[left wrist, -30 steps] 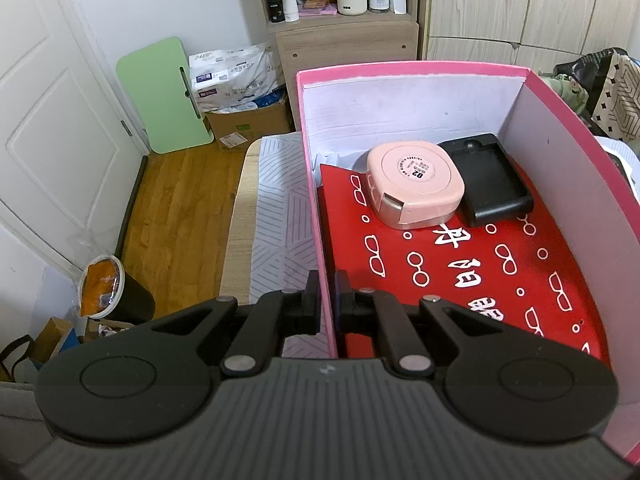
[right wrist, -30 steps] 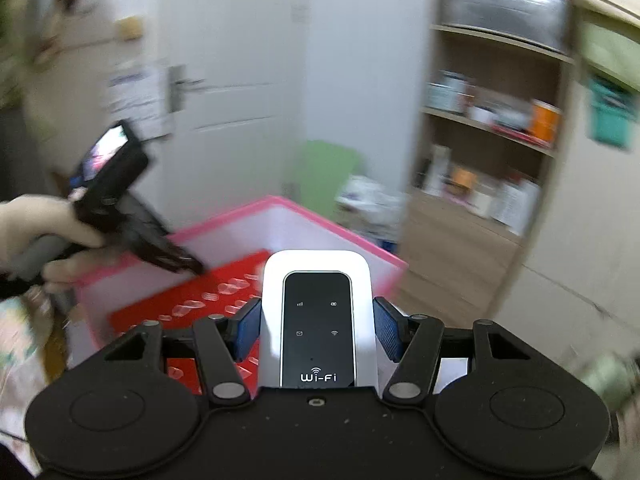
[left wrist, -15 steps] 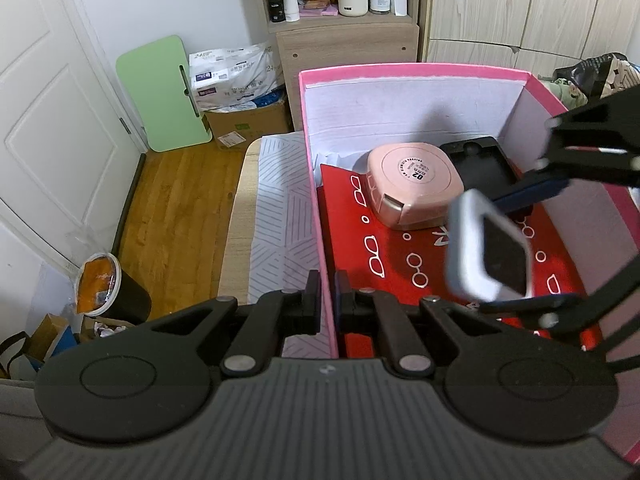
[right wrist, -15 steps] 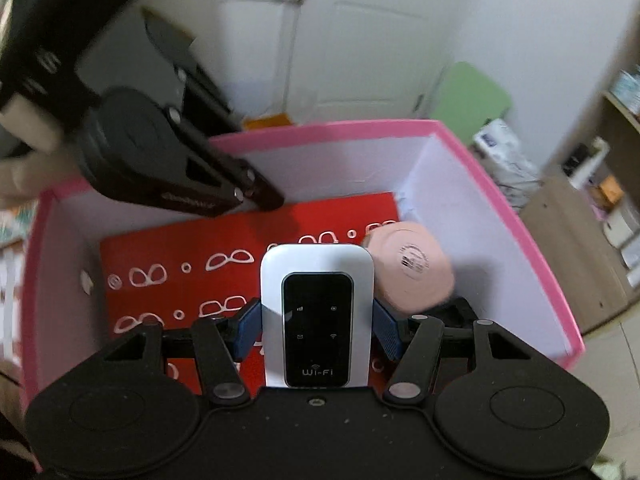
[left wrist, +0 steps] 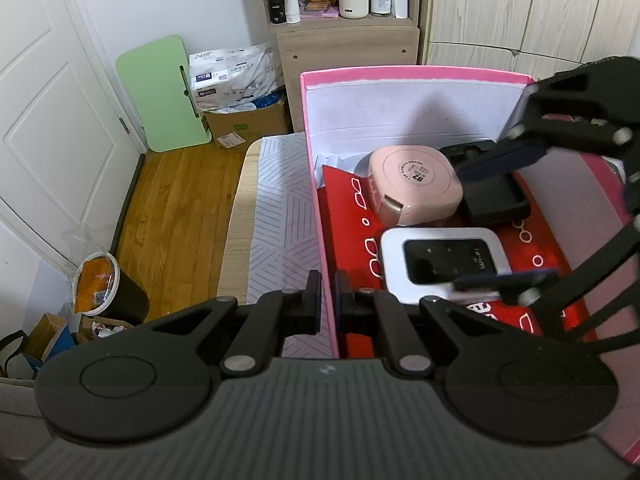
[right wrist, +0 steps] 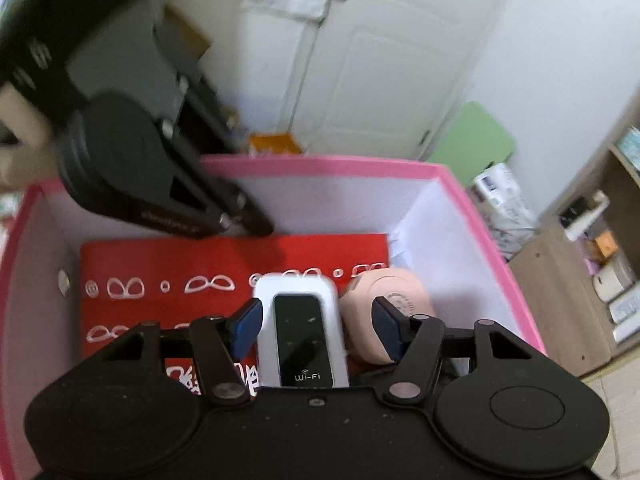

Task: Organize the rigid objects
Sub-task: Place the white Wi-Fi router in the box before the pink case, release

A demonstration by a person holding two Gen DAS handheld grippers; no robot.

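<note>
While our left hand-held gripper (left wrist: 327, 294) stays out of the sorting and clamps its jaws tight on the near wall of the pink box (left wrist: 412, 74), our right hand-held gripper (right wrist: 318, 326) hangs inside that box with its blue pads spread clear of the white Wi-Fi router (right wrist: 301, 334), so we judge the router released rather than held. It lies flat on the red printed sheet (right wrist: 224, 258) on the box floor, directly between and just beneath the right gripper's fingers, screen up. Just beyond it on the far-right side sits the pink rounded case (right wrist: 386, 294), close against the router, and in the left wrist view a black flat device (left wrist: 494, 196) rests behind the case, partly under the right gripper's upper finger. Three rigid items are thus in the box, grouped toward one end, with much of the red sheet bare on the other side. We cannot see any items waiting outside the box, so how many remain is unknown; the immediate step left, in our judgement, is lifting the right gripper clear without nudging the router.
</note>
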